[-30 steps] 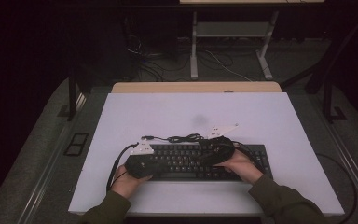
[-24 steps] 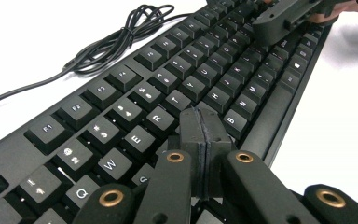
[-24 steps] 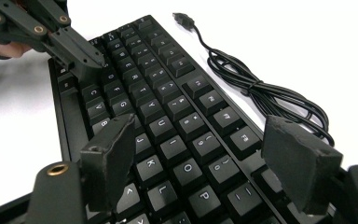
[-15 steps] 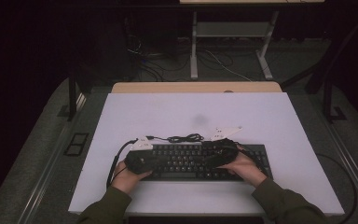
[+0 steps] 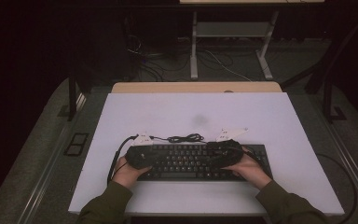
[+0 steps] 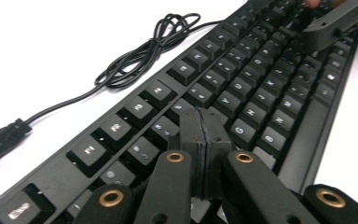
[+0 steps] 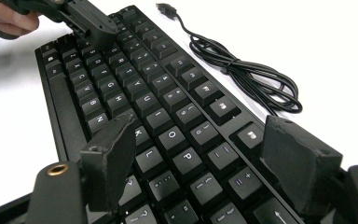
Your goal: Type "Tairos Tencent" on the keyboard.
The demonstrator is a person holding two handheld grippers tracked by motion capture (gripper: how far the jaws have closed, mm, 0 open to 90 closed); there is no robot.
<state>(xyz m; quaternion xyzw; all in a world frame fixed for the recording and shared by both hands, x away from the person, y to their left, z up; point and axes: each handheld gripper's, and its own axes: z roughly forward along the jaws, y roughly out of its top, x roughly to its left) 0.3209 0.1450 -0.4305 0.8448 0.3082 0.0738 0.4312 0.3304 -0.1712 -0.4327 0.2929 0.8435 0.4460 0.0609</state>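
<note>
A black keyboard (image 5: pixel 186 161) lies near the front edge of the white table (image 5: pixel 191 112), with its cable (image 5: pixel 184 138) coiled just behind it. My left gripper (image 5: pixel 150 161) is over the keyboard's left end. In the left gripper view its jaws (image 6: pixel 204 116) are pressed together with nothing between them, tips low over the keys (image 6: pixel 261 79). My right gripper (image 5: pixel 210 154) hovers over the right half. Its jaws (image 7: pixel 200 128) stand wide apart above the keys (image 7: pixel 135 84), holding nothing. Each gripper view also catches the other gripper farther off: the right one (image 6: pixel 335 21), the left one (image 7: pixel 91 25).
The coiled cable (image 7: pixel 247 70) ends in a loose USB plug (image 7: pixel 167 8) on the table. Behind the white top runs a wooden edge (image 5: pixel 196 87). A desk frame (image 5: pixel 233 32) and floor cables (image 5: pixel 154 60) stand beyond. Bare white surface stretches behind and beside the keyboard.
</note>
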